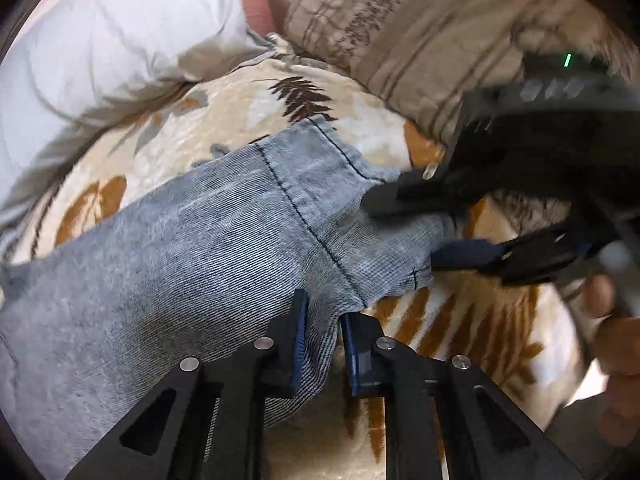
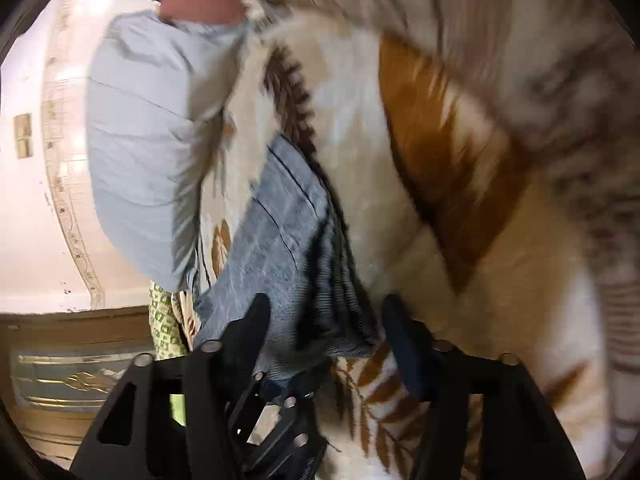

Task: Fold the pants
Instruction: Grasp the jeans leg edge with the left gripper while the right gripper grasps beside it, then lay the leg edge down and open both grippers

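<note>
While spread across a leaf-print blanket point(image 1: 240, 92) beside a white pillow point(image 1: 100, 40), grey denim pants point(image 1: 180, 248) pinched at the hem by left gripper point(image 1: 323, 344), nearly closed; straddled, seemingly ungripped through blur, by half-open right gripper point(image 1: 404, 224).

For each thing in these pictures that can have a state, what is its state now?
Jeans leg: lying flat on the leaf blanket, hem end gripped at one edge.
Left claw: shut on the hem edge of the jeans leg.
Right claw: open, straddling the hem corner, pads not yet pressing.
White pillow: lying crumpled on the bed, beyond the jeans.
Striped blanket: bunched up beside the pillow.
</note>
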`<state>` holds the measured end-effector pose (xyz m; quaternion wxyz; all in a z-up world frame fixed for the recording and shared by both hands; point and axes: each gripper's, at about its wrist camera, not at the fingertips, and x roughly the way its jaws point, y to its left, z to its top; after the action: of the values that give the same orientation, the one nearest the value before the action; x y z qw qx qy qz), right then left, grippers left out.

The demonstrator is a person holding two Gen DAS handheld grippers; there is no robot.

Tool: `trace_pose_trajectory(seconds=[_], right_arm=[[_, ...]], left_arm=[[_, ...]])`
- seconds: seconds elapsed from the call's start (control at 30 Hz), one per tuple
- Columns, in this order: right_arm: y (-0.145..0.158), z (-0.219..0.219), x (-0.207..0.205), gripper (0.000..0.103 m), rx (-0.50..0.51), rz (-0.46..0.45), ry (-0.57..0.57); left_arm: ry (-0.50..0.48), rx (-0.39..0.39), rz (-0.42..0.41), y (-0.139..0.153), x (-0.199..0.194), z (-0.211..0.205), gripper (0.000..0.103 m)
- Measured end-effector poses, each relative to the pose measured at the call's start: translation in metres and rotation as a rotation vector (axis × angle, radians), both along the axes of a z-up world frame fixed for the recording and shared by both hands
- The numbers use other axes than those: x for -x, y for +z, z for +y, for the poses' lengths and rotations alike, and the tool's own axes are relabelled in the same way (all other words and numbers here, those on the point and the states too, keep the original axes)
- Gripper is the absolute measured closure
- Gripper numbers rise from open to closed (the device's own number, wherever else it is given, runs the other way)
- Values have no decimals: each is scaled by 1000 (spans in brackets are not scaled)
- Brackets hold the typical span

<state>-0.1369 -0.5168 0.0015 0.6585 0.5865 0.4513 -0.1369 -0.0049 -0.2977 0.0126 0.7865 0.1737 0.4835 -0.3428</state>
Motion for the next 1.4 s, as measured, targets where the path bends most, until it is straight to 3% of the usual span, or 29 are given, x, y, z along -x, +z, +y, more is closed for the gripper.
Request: trace_pose_trajectory(seconds=[0.03,0.13,0.17,0.4,0.6,0.77,0.97,1.03,1.13,1.2,1.23,1.27,1.37,1.4], right_arm=[[-3,-1,-2,55,-20,-4,-6],[-4,1,-13,84,-2,10,14],[-2,3,-15,87,0,-6,23],[49,35,-37,90,248,-83,154],[96,93,-73,90,393,-212,373],[99,161,-108,90,364,-268,505],[61,269,-167,90,311,-309,749],[40,288,-182,85,289,-296,784],[10,311,-191,76,240,-283,839],[6,307,-182,55,238,-291,818],[8,300,-175,39,254,-287,784],[11,291,-169,31,274,-270,751],[30,273,-156,30,398,-179,713],[37,270,-152,30,477,-141,709]], left_arm=[[3,10,13,1,-2,2,89],[5,28,21,2,-4,6,91],[11,35,26,4,-4,10,91],[28,90,-4,21,5,22,91],[134,252,3,52,9,80,92],[313,343,-19,68,4,161,92],[531,361,27,50,-8,250,92],[572,361,68,36,-14,268,92],[629,383,194,9,-20,286,90],[648,378,213,1,-18,288,84],[643,376,215,0,-17,288,82],[645,384,224,2,-16,289,75],[655,427,248,8,-11,294,52],[658,426,249,9,-9,296,51]])
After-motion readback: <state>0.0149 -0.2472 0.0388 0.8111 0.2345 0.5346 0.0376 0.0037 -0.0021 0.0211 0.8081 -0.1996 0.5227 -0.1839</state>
